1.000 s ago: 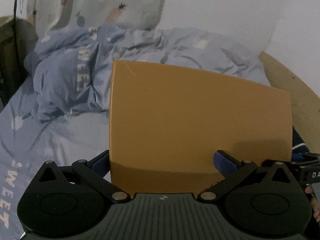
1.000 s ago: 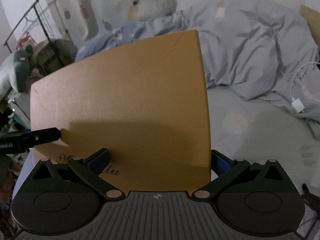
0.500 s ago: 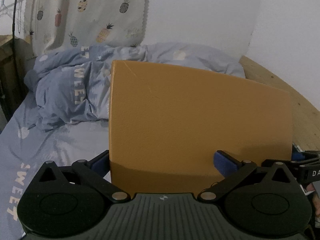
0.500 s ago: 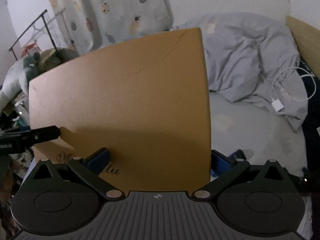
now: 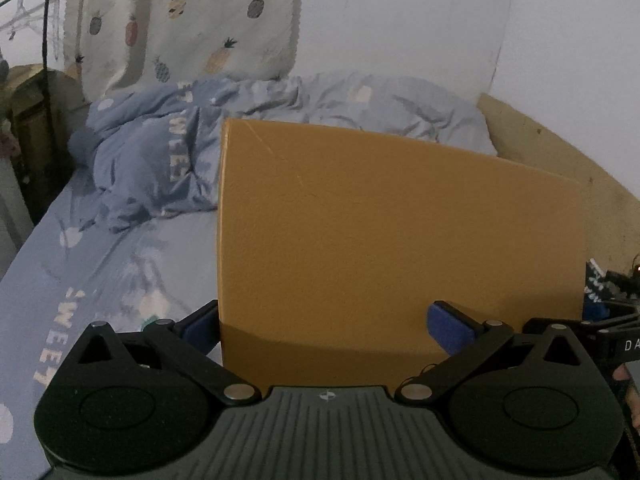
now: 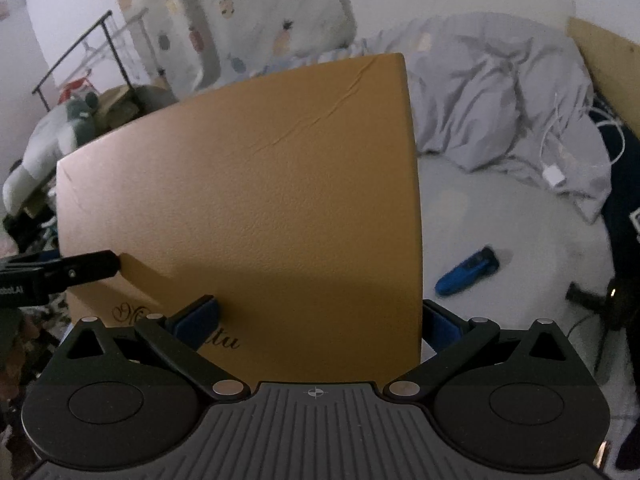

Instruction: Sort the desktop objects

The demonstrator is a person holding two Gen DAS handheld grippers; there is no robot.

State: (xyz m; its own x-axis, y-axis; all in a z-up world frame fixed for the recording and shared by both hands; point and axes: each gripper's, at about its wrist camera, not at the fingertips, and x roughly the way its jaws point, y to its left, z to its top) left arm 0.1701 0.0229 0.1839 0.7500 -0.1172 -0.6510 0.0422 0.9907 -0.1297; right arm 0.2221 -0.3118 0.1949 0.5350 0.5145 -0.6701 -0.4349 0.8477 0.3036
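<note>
A stiff tan leather-look desk mat (image 5: 400,248) is held up in the air over a bed. My left gripper (image 5: 326,326) is shut on its near left edge, one blue pad (image 5: 450,326) on the face and the other behind it. My right gripper (image 6: 316,320) is shut on the mat (image 6: 256,208) at its right edge, one pad (image 6: 196,320) on the face by dark script lettering. Each gripper's finger shows at the other view's side edge.
A bed with a crumpled blue-grey duvet (image 5: 192,160) lies below. A blue handheld device (image 6: 466,270) and a white charger cable (image 6: 554,168) lie on the sheet. A pineapple-print curtain (image 5: 180,24), a clothes rack (image 6: 92,64) and a wooden bed board (image 5: 552,152) surround it.
Both grippers have tilted upward with the mat, so more wall and curtain show. The blue device has come into the right wrist view. The grips have not changed.
</note>
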